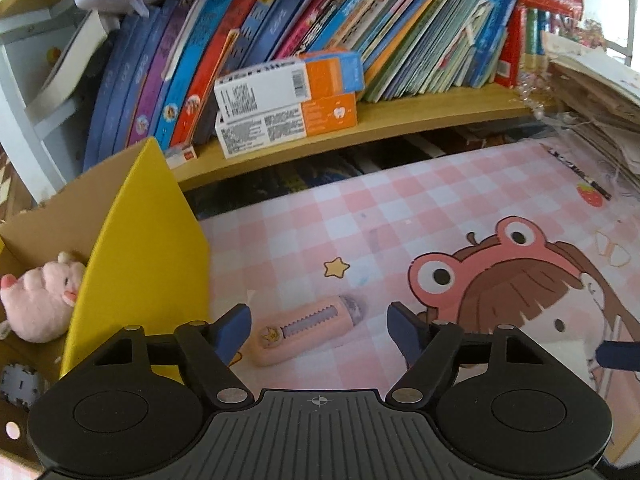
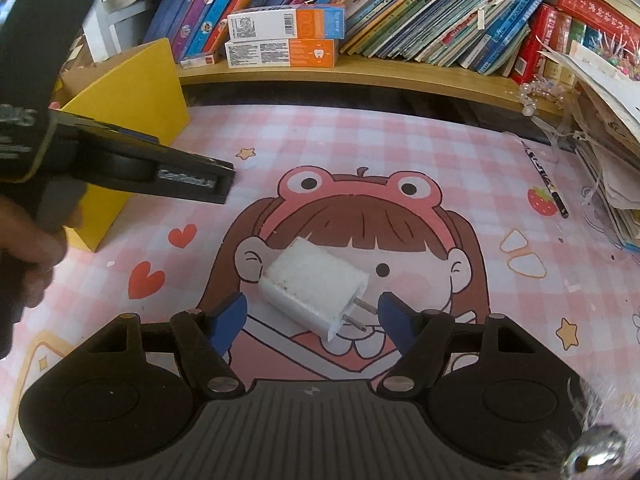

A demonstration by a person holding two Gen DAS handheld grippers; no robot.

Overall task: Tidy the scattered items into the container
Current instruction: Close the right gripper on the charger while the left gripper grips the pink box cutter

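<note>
My left claw (image 1: 318,332) hangs spread over the pink cutter (image 1: 308,330) on the counter (image 1: 400,208), beside the yellow box (image 1: 136,264). My right claw (image 2: 312,320) is spread around the white charger (image 2: 314,290), not pinching.

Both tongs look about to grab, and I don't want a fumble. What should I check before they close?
1. Left tongs open: ok.
2. Pink utility knife between the left fingers, untouched: ok.
3. Right tongs open: ok.
4. White charger plug centred between the right fingers: not ok, lies skewed, prongs toward the right one.
5. Yellow box open for drops: ok, holds a plush pig.
6. Knife blade retracted: cannot tell.
</note>
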